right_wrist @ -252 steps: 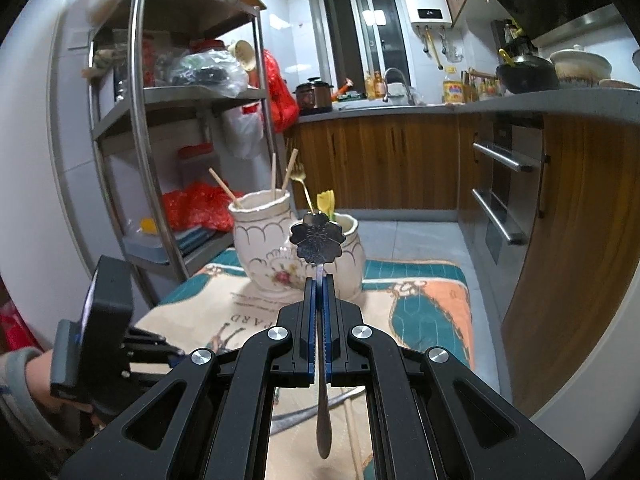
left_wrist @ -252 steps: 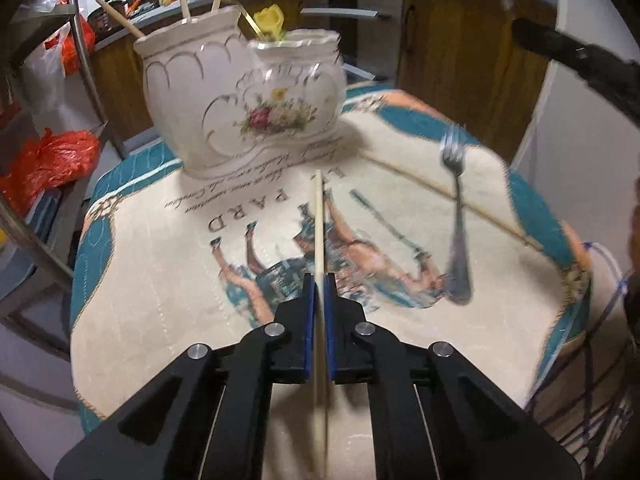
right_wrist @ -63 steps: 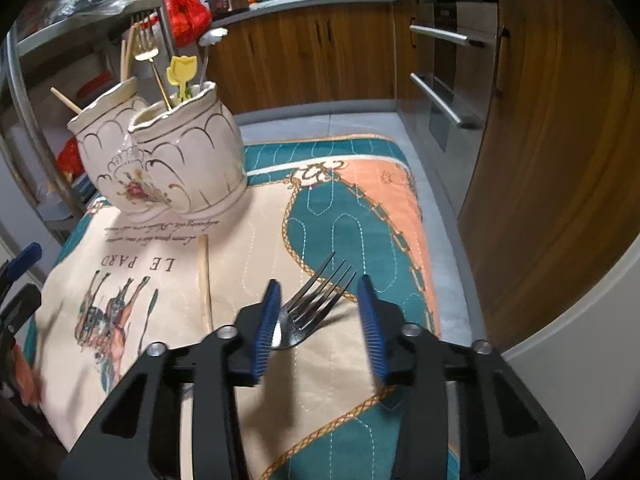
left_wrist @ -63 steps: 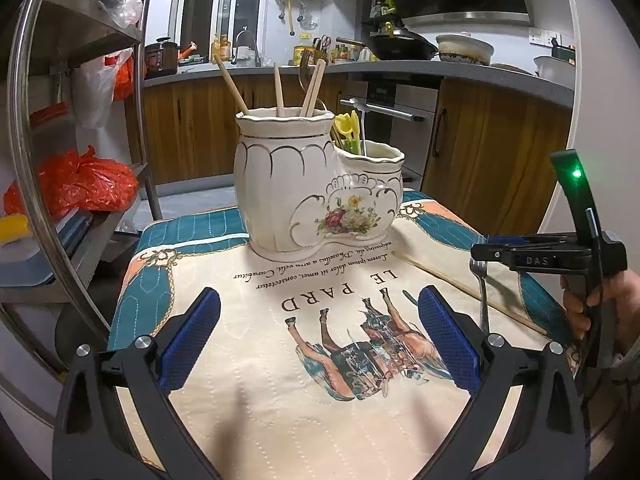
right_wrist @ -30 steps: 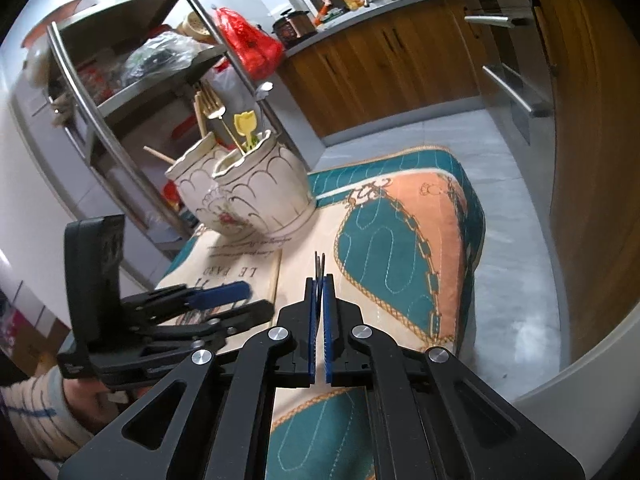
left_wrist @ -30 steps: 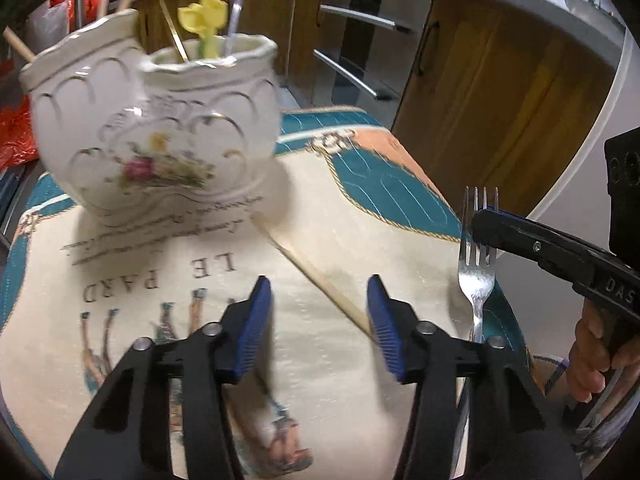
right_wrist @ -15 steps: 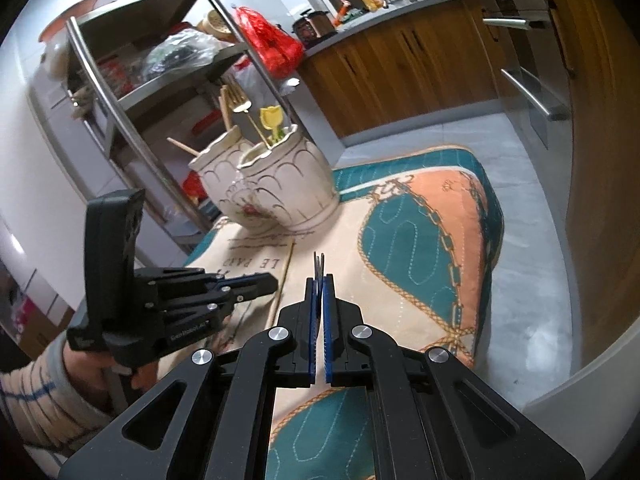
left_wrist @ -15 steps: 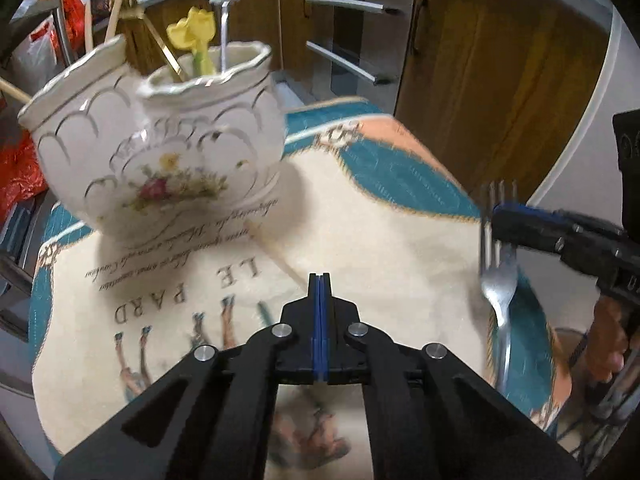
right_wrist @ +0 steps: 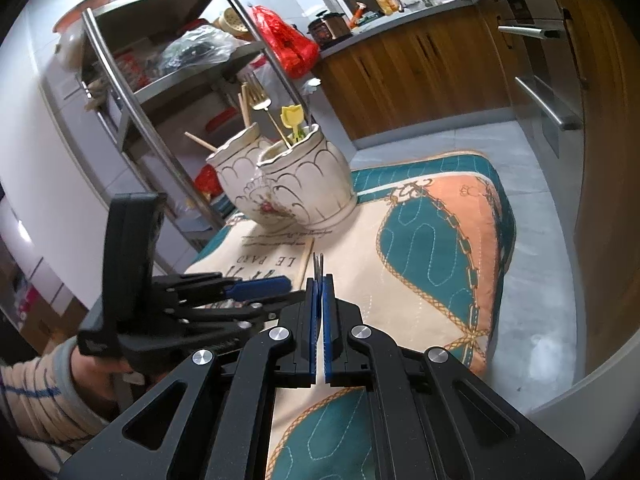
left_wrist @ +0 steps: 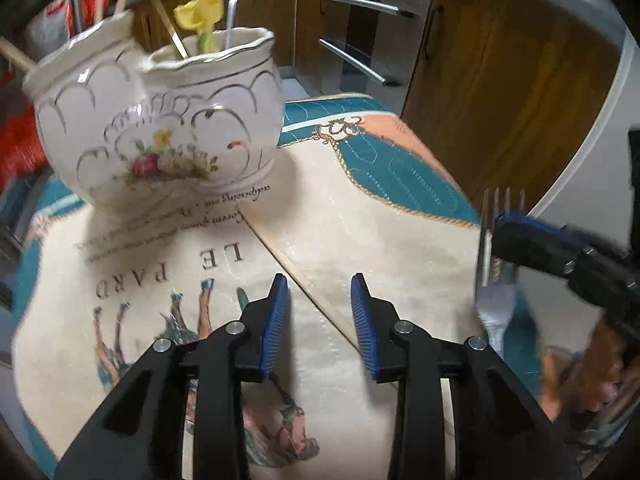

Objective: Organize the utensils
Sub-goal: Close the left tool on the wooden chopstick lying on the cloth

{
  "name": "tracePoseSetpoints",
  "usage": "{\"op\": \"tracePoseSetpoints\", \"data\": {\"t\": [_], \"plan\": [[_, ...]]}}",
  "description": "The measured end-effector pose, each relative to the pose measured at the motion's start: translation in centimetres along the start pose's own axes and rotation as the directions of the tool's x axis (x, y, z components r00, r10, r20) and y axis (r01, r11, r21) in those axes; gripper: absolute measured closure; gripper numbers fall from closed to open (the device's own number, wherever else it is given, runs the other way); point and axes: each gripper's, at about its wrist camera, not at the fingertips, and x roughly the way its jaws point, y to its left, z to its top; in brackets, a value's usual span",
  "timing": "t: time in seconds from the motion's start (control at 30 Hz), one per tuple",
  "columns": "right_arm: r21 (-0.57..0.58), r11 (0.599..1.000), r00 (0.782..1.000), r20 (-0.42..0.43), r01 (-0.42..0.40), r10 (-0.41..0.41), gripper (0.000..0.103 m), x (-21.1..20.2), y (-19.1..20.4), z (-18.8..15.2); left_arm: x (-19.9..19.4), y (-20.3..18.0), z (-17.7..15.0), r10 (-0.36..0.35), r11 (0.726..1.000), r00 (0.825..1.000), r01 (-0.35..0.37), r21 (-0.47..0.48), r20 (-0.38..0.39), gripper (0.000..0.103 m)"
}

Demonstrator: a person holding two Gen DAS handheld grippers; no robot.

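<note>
A white two-part ceramic holder stands at the back of the printed cloth, with chopsticks, a fork and a yellow tulip-topped pick in it. One wooden chopstick lies slantwise on the cloth. My left gripper hovers over it, jaws opening. The stick runs between and under the blue pads, which do not press on it. To the right, my right gripper is shut on a metal fork, tines up, above the cloth.
The cloth-covered table ends close on the right, with grey floor below. Wooden cabinets with metal handles stand behind and to the right. A steel shelf rack with bags stands left of the holder. A striped sleeve holds the left gripper.
The left jaws stood open a second ago, closed completely half a second ago, and now stand apart again over the chopstick. The right gripper keeps the fork raised, nearly still.
</note>
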Motion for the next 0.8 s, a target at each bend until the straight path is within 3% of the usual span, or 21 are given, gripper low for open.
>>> {"op": "tracePoseSetpoints", "data": {"t": [0.07, 0.17, 0.6, 0.8], "plan": [[0.004, 1.000, 1.000, -0.003, -0.002, 0.002, 0.100, 0.0, -0.1, 0.0, 0.0, -0.2, -0.1, 0.032, 0.999, 0.999, -0.032, 0.029, 0.007, 0.088], [0.002, 1.000, 1.000, -0.003, -0.009, 0.009, 0.100, 0.0, 0.0, 0.0, 0.0, 0.7, 0.1, 0.007, 1.000, 1.000, -0.007, 0.025, -0.005, 0.097], [-0.003, 1.000, 0.999, 0.047, -0.020, 0.020, 0.100, -0.9, 0.0, 0.0, -1.5, 5.5, -1.4, -0.002, 0.994, 0.999, 0.007, 0.113, -0.041, 0.097], [0.008, 1.000, 0.997, 0.077, 0.030, -0.031, 0.100, -0.9, 0.5, 0.1, -2.8, 7.5, -3.1, -0.019, 0.998, 1.000, 0.021, 0.067, -0.021, 0.095]]}}
